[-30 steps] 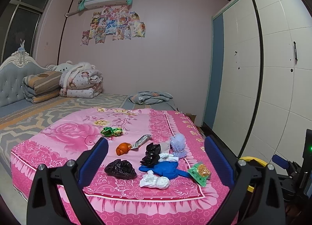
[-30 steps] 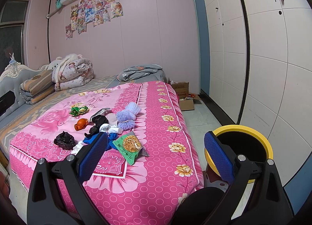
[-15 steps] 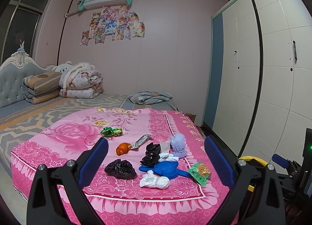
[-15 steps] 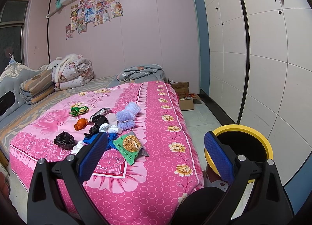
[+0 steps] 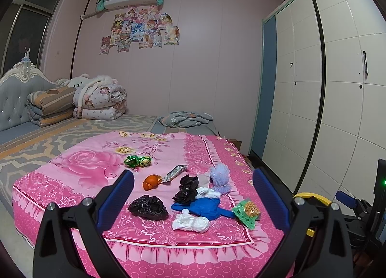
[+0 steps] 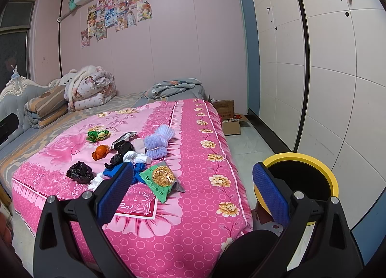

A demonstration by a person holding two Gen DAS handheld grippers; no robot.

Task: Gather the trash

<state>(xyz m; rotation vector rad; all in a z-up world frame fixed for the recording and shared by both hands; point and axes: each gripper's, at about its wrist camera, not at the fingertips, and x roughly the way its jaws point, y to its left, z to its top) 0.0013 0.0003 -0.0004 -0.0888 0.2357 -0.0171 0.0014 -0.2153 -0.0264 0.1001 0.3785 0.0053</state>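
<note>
Hovering wide-jawed and empty, the left gripper [image 5: 193, 196] and right gripper [image 6: 193, 191] face trash on the pink bedspread [image 6: 193, 205] (yellow-rimmed bin [image 6: 313, 159] alongside).

You have a loose cluster of trash lying on the pink bedspread [image 5: 79, 172] near its foot: a green foil wrapper [image 5: 137, 161] farthest back, an orange scrap [image 5: 152, 182] touching a silver wrapper [image 5: 175, 173], two crumpled black bags [image 5: 148, 207] [image 5: 187, 187], a lavender mesh puff [image 5: 220, 178], white wads [image 5: 191, 223], a blue scrap [image 5: 205, 206] and a flat green snack packet [image 5: 247, 210]. Your yellow-rimmed bin [image 6: 301, 179] stands upright on the floor just beside the bed.
</note>
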